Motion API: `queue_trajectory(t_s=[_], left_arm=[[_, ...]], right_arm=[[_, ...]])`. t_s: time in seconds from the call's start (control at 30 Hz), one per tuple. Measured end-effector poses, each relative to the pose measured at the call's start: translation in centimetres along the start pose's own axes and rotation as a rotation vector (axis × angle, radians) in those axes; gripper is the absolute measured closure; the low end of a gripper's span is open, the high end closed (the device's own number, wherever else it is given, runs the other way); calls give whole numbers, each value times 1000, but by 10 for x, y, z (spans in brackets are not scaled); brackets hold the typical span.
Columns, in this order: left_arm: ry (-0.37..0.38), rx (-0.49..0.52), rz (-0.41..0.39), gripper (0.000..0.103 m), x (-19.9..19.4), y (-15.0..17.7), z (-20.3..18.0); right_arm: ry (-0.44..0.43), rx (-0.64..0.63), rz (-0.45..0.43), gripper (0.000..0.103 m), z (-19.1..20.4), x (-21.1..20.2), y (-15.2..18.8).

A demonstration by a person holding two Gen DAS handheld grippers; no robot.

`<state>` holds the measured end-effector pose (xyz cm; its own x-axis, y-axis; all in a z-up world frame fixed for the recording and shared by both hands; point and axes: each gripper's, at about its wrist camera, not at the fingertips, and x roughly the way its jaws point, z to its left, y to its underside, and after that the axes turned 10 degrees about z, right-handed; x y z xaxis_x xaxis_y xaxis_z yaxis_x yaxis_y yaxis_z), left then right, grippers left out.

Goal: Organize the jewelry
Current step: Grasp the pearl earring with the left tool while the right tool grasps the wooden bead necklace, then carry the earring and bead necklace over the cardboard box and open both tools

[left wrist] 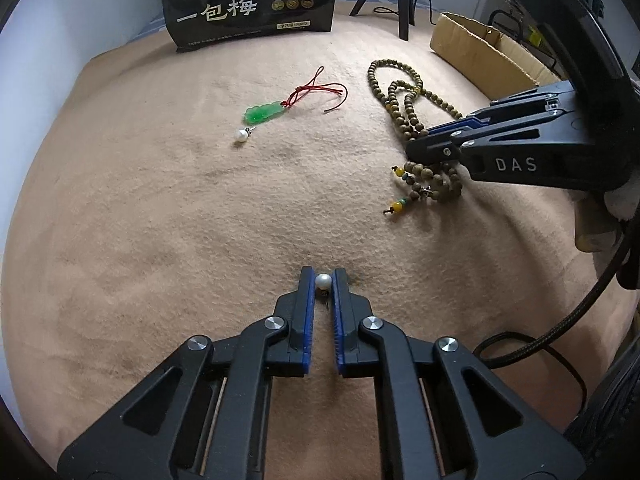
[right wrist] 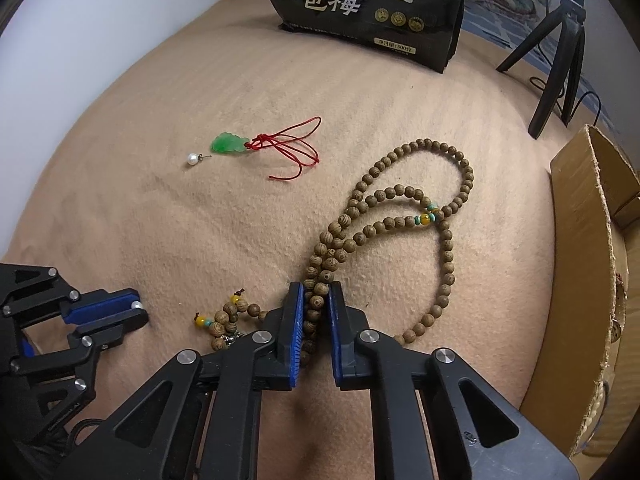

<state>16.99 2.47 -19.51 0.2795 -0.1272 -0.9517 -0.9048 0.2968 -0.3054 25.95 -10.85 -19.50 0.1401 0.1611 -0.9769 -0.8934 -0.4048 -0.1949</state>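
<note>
Left tongs (left wrist: 323,278) around pearl earring (left wrist: 323,281)

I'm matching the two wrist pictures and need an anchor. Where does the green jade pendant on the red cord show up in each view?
Left wrist view: green jade pendant upper centre, just above the loose pearl earring.
Right wrist view: pendant upper left of centre, right of that pearl earring.
Shared landmark: the black snack bag standing behind it.
</note>
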Motion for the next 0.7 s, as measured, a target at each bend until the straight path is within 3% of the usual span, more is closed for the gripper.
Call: queue_trajectory(t_s=[0.2, 0.43, 0.7], left_arm=[[-9, -42, -47, 97, -20, -5, 7], [30, -106, -170, 97, -72, -13, 17], [69, -97, -285, 97, -119, -18, 7]], right_arm=[[-38, 34, -50, 93, -6, -26, 4], [-80, 57, -164, 93, -7, -78, 9], [-100, 76, -297, 93, -7, -138, 18]])
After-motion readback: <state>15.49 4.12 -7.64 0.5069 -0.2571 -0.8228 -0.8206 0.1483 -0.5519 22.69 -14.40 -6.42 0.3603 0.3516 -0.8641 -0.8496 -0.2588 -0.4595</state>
